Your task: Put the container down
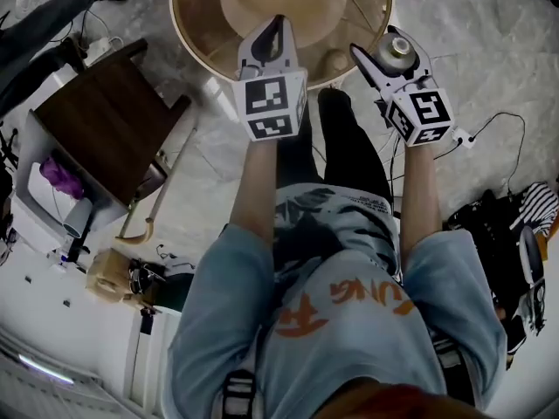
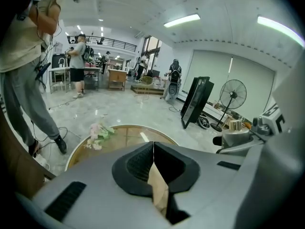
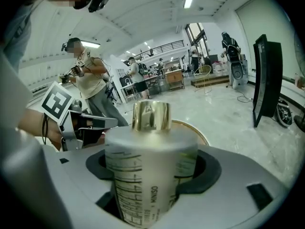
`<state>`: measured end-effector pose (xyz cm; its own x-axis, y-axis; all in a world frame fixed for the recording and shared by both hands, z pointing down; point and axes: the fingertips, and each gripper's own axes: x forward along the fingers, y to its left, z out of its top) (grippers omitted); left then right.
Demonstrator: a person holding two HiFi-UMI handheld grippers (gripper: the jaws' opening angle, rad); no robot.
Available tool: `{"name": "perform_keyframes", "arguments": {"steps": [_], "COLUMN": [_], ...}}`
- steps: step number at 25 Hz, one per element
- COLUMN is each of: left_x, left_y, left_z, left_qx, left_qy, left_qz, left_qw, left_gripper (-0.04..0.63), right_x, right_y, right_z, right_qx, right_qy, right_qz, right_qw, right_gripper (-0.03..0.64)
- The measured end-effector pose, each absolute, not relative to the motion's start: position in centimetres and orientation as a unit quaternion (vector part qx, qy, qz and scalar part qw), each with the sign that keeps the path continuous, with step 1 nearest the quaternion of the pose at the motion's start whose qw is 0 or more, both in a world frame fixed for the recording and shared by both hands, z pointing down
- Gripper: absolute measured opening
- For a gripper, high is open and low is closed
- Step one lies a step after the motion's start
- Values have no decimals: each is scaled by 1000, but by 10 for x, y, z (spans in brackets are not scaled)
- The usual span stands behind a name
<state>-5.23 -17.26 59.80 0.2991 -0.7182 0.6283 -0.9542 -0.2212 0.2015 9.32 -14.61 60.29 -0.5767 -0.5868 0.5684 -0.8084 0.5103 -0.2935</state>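
Note:
The container [image 3: 148, 156] is a frosted white bottle with a gold cap and a printed label. My right gripper [image 3: 151, 173] is shut on its body and holds it upright. In the head view the container [image 1: 399, 47] shows in my right gripper [image 1: 393, 61] above the near right rim of a round glass-topped table [image 1: 194, 26]. My left gripper [image 1: 278, 28] hovers over the table's near edge, to the left of the right one. In the left gripper view its jaws [image 2: 153, 159] meet along a thin line, with nothing held.
A dark wooden stool [image 1: 105, 120] stands to the left of the table. Cables and bags [image 1: 507, 225] lie on the marble floor. Flowers [image 2: 99, 131] lie on the table's far left. A person [image 2: 24, 70] stands close at the left; a fan [image 2: 233, 97] and a black panel [image 2: 196, 101] stand beyond.

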Motion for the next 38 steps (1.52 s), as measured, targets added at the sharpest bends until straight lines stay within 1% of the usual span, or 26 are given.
{"name": "perform_keyframes", "arguments": {"steps": [5, 9, 13, 21, 26, 32, 38], "left_x": [-40, -28, -25, -35, -44, -63, -75], "left_y": [-161, -158, -157, -165, -185, -210, -237], "left_z": [651, 691, 727, 758, 766, 790, 797], "left_qx": [755, 764, 769, 762, 755, 731, 727], "left_qy": [-539, -523, -513, -511, -518, -541, -548], "left_qz": [205, 211, 221, 242, 245, 234, 230], "left_qw": [312, 313, 312, 315, 319, 343, 345], "left_gripper": [29, 28, 28, 29, 28, 28, 28], "right_x": [104, 106, 103, 87, 69, 53, 44], "right_y": [-132, -115, -113, -141, -174, -226, -279], "right_z": [665, 709, 747, 783, 795, 814, 831], "right_qx": [436, 418, 412, 431, 405, 406, 402], "right_qy": [-817, -818, -817, -810, -828, -837, -847], "right_qz": [323, 328, 333, 335, 308, 267, 222], "right_qw": [196, 221, 227, 214, 235, 251, 270], "right_gripper": [359, 359, 359, 359, 359, 359, 359]}}
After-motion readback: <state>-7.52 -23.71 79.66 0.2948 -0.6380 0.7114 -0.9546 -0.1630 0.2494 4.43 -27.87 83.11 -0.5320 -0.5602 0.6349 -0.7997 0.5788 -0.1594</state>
